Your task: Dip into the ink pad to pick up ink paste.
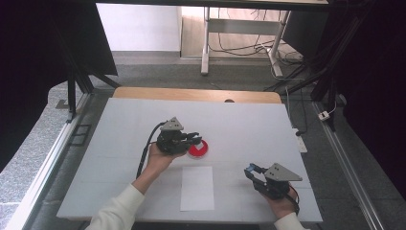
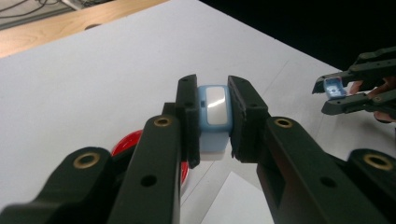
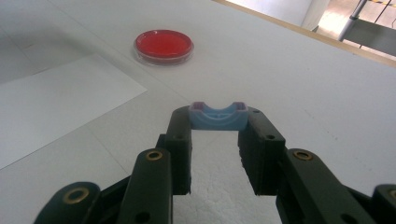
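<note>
Blue stamp (image 2: pixel 213 122) — rounded, glossy plastic

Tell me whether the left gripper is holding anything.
Yes: the left gripper is shut on a blue-and-white block, pinched between its jaws.

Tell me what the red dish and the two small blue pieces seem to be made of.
Red dish: probably clear plastic or glass, its rim glossy and see-through over the red. Blue block in the left gripper and blue cap in the right gripper: likely moulded plastic, smooth and matte.
</note>
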Demonstrator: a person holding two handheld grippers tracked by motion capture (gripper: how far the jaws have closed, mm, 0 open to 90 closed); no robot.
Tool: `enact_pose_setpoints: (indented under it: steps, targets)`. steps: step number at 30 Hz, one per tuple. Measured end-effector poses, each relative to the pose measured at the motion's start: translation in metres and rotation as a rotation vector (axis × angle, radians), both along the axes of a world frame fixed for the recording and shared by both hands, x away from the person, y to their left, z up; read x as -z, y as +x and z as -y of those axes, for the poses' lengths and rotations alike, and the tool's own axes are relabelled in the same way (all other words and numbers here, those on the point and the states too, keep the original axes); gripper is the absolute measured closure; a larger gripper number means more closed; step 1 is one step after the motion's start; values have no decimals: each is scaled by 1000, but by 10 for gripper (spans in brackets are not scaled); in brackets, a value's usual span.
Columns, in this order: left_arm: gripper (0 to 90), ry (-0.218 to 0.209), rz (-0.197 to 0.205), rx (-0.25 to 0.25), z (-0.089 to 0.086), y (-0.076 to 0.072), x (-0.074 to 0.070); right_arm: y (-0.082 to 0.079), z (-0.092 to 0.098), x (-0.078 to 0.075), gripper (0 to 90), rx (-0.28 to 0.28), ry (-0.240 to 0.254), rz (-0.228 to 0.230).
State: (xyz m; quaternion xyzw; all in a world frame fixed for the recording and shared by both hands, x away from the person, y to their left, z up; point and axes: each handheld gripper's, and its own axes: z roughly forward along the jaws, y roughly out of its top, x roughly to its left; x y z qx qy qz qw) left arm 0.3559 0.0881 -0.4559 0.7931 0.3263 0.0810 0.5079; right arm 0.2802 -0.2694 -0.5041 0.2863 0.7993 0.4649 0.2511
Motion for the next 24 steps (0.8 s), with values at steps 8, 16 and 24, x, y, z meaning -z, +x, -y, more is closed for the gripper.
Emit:
enact_pose_setpoints:
  steps: [8, 16, 24]
  targets:
    - [750, 34, -12, -27, 1, 8, 11, 0, -1, 1, 654, 0, -2, -3]
    - [750, 48, -44, -51, 2, 24, 26, 1, -2, 2, 654, -2, -8, -7]
    - [750, 111, -38, -60, 10, 31, 36, 2, -2, 3, 654, -3, -8, -6]
